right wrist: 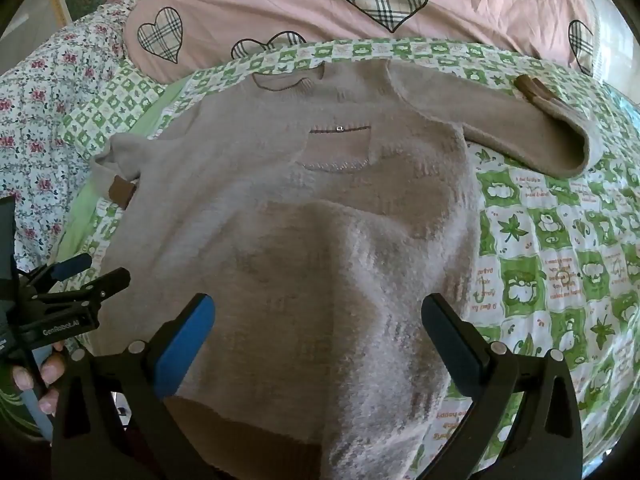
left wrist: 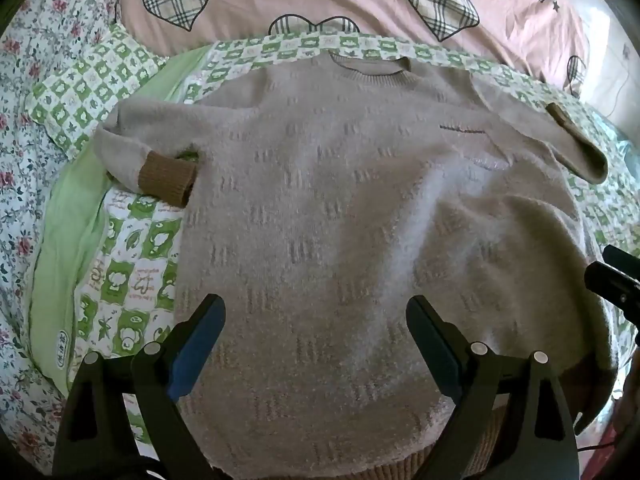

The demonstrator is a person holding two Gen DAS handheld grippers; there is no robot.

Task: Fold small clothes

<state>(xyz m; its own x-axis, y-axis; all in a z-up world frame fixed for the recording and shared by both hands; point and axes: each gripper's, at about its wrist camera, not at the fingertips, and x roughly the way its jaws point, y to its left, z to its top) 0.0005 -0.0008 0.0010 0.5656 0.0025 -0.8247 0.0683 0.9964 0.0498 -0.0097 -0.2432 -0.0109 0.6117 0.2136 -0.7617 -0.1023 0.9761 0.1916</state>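
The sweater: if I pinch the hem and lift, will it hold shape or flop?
Likely floppy: the sweater already lies rumpled, with soft folds. The fuzzy knit should grip well. Its sleeve would probably trail.

Beige sweater flat on green-checked quilt, left gripper jaws spread above hem.

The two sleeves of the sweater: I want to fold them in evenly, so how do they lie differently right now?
The left sleeve is bunched short against the body, while the right sleeve stretches far out and then doubles back. The left sleeve's brown cuff rests by the sweater's side edge; the right sleeve's brown cuff lies up near shoulder height. Both are fuzzy beige, folded over themselves, on the green checked blanket.
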